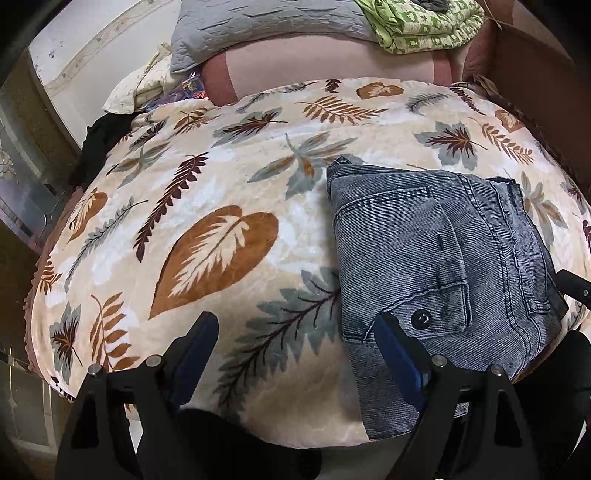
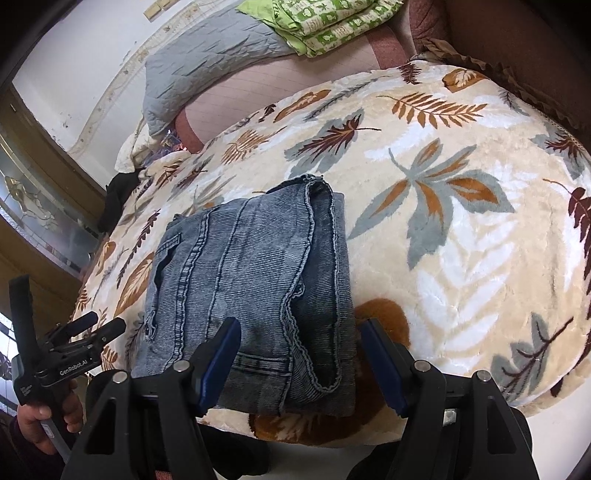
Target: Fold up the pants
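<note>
The grey-blue denim pants (image 1: 436, 258) lie folded into a compact rectangle on the leaf-patterned blanket (image 1: 221, 192), near its front edge. My left gripper (image 1: 295, 332) is open and empty, hovering just left of the pants, its right finger over their near corner. In the right wrist view the pants (image 2: 258, 280) lie straight ahead. My right gripper (image 2: 299, 343) is open and empty above the near end of the pants, jaws set wide either side of the hem. The left gripper also shows at the left (image 2: 99, 326).
A grey quilted pillow (image 1: 258, 33) and a green patterned cloth (image 1: 424, 26) lie at the back on a pink sheet. A dark garment (image 1: 103, 129) sits at the blanket's left edge. A brown box wall (image 1: 535, 74) stands at the right. The bed's front edge is close below the grippers.
</note>
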The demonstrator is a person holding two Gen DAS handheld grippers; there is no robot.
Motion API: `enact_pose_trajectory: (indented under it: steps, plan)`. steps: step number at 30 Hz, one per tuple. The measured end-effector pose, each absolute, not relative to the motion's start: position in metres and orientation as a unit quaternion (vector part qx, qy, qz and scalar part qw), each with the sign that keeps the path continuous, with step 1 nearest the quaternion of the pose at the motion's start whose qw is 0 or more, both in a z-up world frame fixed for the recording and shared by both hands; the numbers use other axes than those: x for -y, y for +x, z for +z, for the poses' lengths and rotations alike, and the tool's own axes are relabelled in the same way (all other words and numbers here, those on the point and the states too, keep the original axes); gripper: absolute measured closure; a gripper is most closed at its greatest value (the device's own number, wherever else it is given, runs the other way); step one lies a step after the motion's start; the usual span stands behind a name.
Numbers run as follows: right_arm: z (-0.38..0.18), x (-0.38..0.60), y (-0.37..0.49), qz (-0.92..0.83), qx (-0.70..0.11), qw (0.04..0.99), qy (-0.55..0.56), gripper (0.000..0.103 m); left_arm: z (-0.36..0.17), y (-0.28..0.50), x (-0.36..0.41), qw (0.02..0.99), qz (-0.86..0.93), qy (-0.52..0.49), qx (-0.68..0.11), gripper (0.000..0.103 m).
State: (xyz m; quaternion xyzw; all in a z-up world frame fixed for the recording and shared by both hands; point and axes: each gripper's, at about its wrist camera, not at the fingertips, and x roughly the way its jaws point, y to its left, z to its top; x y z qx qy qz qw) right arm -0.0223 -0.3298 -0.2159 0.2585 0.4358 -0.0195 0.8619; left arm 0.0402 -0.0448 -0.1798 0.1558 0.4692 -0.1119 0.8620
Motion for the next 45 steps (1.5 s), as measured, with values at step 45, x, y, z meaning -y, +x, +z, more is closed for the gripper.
enact_pose_trajectory:
  steps: [45]
  plan:
    - [-0.225, 0.339, -0.012, -0.017, -0.438, 0.857, 0.271, 0.031, -0.19, 0.05, 0.066, 0.853, -0.119, 0.174, -0.477, 0.017]
